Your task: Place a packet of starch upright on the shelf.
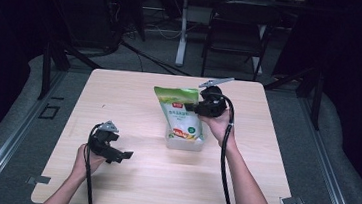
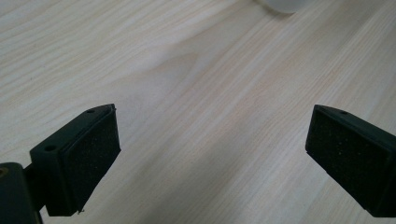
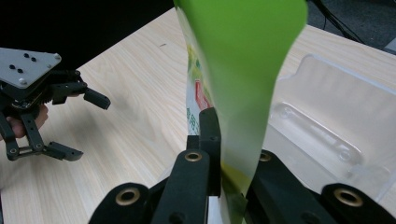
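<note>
Soft, slippery green pouch (image 1: 180,113), standing in clear box (image 1: 183,141) mid-bench (image 1: 119,91). Pinched at upper edge by right tool (image 3: 219,154); likely to sag, so better gripped at stiff seam. Left tool (image 2: 210,154) spread, idle.
</note>
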